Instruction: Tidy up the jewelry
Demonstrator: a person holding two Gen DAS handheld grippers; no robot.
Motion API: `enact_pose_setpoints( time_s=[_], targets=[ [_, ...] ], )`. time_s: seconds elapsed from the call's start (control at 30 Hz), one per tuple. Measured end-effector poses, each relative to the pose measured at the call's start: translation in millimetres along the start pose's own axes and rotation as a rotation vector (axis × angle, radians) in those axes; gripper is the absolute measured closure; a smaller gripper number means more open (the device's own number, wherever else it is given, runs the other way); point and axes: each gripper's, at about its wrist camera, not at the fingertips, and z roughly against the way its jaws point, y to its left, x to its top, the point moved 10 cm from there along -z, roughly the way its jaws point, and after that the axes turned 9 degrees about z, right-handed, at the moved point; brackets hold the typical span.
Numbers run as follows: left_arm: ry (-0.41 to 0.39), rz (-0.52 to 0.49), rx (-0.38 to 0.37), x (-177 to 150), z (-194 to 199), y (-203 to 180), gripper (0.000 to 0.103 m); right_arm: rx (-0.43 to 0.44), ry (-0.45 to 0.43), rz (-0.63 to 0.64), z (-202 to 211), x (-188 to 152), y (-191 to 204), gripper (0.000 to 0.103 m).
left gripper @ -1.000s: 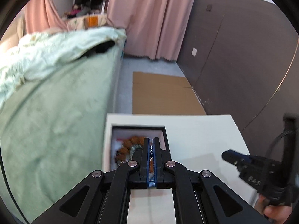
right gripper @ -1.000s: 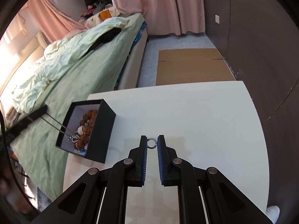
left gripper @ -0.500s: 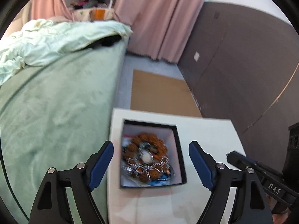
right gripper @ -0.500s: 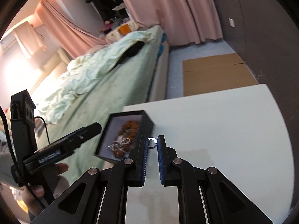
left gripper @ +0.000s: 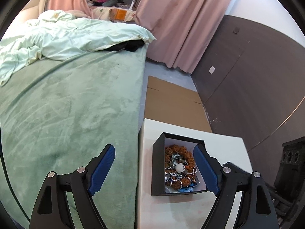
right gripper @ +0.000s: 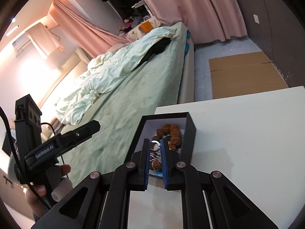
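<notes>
Right hand-held gripper (right gripper: 155, 146): blue pads nearly closed, pinching a small silver ring (right gripper: 155, 145) between the tips, poised directly over the open box.
Left hand-held gripper (left gripper: 154, 154): jaws spread wide, holding nothing; its right finger overlaps the box's right wall, its left finger is over the bed.
Jewelry box (left gripper: 158, 164): black, open-topped, pale lining, at the near left corner of the bench.
Box contents: a brown beaded bracelet (left gripper: 179, 150), a silver chain (left gripper: 181, 176), a white bead (left gripper: 179, 168) and something blue at the near end, possibly another piece, too small to tell.
Bench (right gripper: 247, 126): white, bare to the right of the box.
Bed (left gripper: 66, 105): green cover, just left of the bench, with a rumpled pale duvet (left gripper: 66, 36) at its far end.
</notes>
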Motion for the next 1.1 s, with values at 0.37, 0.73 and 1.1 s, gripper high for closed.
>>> enact_pose_setpoints(
  time_s=[0.37, 0.73, 1.1],
  targets=[
    [-0.002, 0.024, -0.025, 4.8, 2.5, 0.4, 0.018, -0.019, 0.053, -0.074, -1.8, -7.5, -18.2, 0.056],
    [-0.028, -0.041, -0.058, -11.7, 17.6, -24.7, 0.018, -0.176, 0.011, -0.093, 42.8, -16.9, -46.9, 0.056],
    [-0.097, -0.068, -0.117, -41.2, 52.4, -60.8, 0.0, -0.308, -0.062, -0.106, 118.6, -28.1, -62.7, 0.028]
  ],
)
